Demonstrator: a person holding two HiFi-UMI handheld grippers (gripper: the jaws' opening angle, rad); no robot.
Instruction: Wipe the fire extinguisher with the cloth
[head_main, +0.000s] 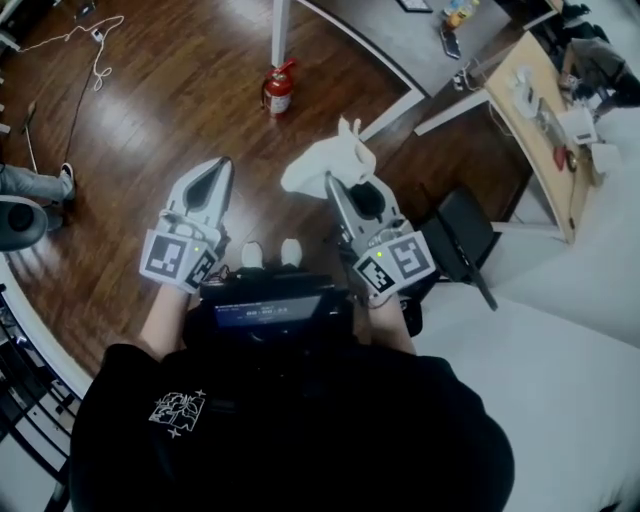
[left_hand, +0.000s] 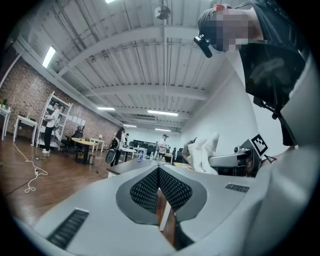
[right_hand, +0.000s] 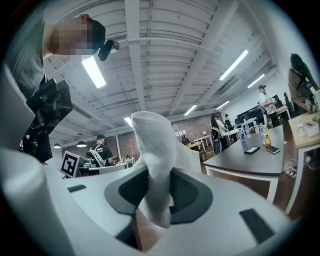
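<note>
We record an open-plan office loft: brick wall (left_hand: 22, 95), ribbed ceiling (left_hand: 150, 45) with strip lights (right_hand: 94, 71), wood-plank floor (head_main: 180, 100), long grey bench (right_hand: 250, 157), people (left_hand: 120, 140) among desks (left_hand: 85, 144), white shelving rack (left_hand: 57, 117).

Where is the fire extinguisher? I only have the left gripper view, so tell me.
Observer: The head view shows the fire extinguisher standing on the wood floor ahead, at the foot of a white post.
Operator: Report the right gripper.
Observer: Its own view shows the right gripper shut on the cloth.
Operator: Confirm contact.
Observer: None. In the head view the cloth is well short of the fire extinguisher.
</note>
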